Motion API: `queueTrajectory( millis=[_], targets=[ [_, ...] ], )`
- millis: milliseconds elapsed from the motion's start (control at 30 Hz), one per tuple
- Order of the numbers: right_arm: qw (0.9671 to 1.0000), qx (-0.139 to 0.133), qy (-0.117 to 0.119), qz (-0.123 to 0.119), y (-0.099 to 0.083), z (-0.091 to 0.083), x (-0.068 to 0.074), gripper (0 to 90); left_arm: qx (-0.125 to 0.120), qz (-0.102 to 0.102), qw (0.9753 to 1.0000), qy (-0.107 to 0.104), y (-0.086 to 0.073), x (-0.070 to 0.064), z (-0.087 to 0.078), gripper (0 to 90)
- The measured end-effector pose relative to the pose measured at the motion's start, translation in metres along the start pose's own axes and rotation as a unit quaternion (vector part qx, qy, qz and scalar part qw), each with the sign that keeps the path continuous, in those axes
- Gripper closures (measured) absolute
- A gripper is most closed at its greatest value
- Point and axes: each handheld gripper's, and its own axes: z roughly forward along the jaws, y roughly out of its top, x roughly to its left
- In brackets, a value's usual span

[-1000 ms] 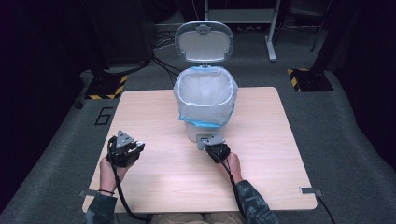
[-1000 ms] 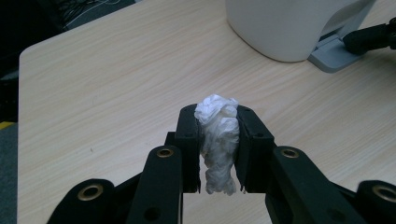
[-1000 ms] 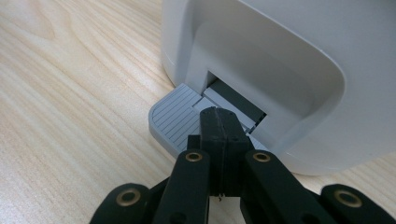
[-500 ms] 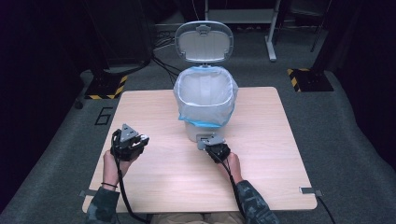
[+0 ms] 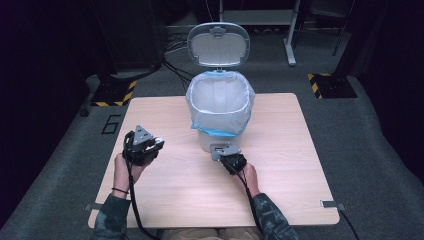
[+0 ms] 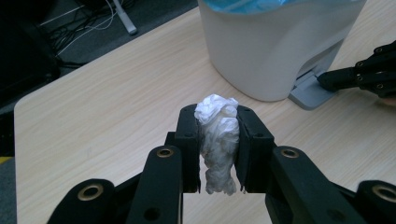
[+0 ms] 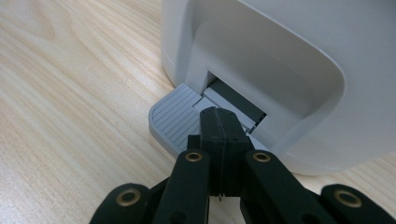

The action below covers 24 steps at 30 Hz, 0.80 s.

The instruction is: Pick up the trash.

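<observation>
Since 1 second earlier, the left gripper (image 5: 150, 143) had lifted slightly toward the frame's centre-left, its jaws clamped on a crumpled white tissue wad (image 6: 216, 140) above the light wooden table (image 5: 280, 185). At lower centre, the right gripper (image 5: 226, 151), jaws pressed together with nothing between them, bore on the grey ribbed pedal (image 7: 175, 122) of the white plastic pedal bin (image 5: 220, 102), whose lid (image 5: 218, 44) stood open at upper centre.
</observation>
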Motion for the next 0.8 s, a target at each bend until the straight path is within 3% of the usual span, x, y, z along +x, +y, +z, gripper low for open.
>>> queueTrajectory(
  millis=[800],
  targets=[
    [1.0000,0.000,0.001,0.003,0.000,0.000,0.000,90.0,-0.014,0.041,0.9989,-0.017,0.046,-0.007,0.005,73.1]
  ],
)
